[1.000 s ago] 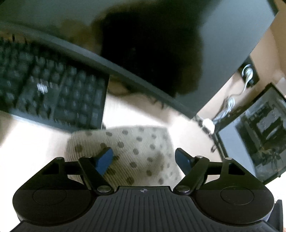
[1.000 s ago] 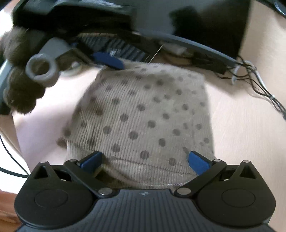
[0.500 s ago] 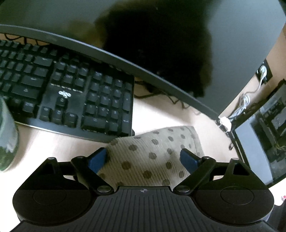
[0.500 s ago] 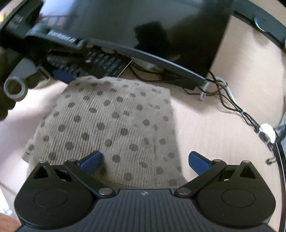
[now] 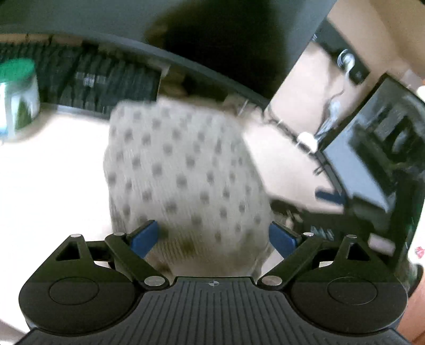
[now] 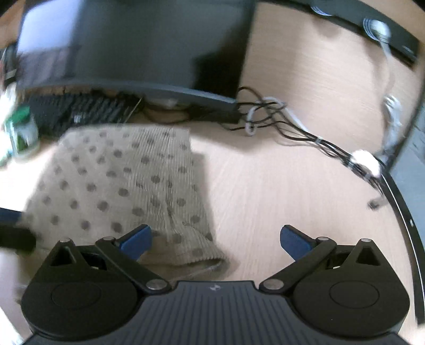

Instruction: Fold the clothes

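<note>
both grippers stand wide over the folded dotted cloth (image 5: 183,169) on the worktop (image 6: 279,185): left gripper (image 5: 212,236) opening, nothing pinched; right gripper (image 6: 215,238) empty, likely letting the fold settle.

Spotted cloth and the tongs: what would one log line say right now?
cloth: folded, flat on desk | left tongs: opening, over cloth, holding nothing | right tongs: open, empty

Each camera sits on its gripper, looking forward and steeply down along the fingers at close range. The left view faces the dotted cloth (image 5: 183,169) at centre. The right view holds it at 9 o'clock, bare tabletop (image 6: 279,185) ahead. Both share the cloth, monitor (image 5: 87,21) and keyboard (image 6: 79,111) at 12 o'clock.
</note>
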